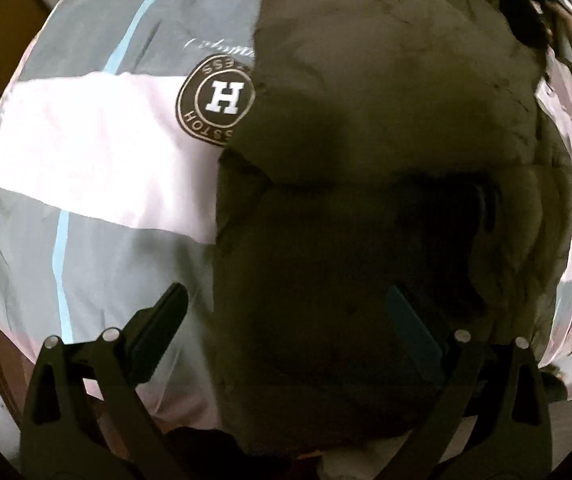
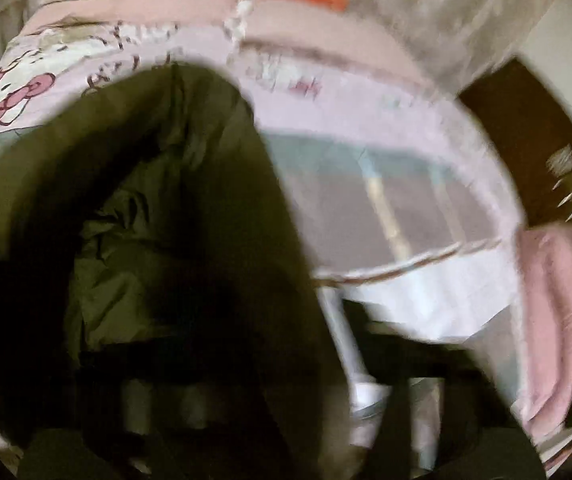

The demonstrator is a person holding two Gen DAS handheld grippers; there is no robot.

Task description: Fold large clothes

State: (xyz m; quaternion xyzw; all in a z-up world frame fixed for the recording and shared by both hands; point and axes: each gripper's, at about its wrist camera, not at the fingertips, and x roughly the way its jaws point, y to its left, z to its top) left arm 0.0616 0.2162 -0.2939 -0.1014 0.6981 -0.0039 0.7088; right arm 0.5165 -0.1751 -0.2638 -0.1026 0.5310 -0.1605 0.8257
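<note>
While the left gripper (image 1: pixel 286 316) hangs spread wide and empty over the dark olive padded jacket (image 1: pixel 385 160), the right gripper (image 2: pixel 246 400), blurred in dim light, seems nearly closed; whether it pinches cloth I cannot tell. Carrying the raised flap across evenly, I judge, keeps the fold square. Bulky and creased, the jacket lies on the pink-and-grey bedspread (image 1: pixel 86 140), beside its round H badge (image 1: pixel 218 100).

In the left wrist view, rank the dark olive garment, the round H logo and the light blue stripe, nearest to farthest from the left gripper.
1. Dark olive garment, directly beneath the left gripper.
2. Round H logo, up-left on the bedding.
3. Light blue stripe, far upper left.
</note>
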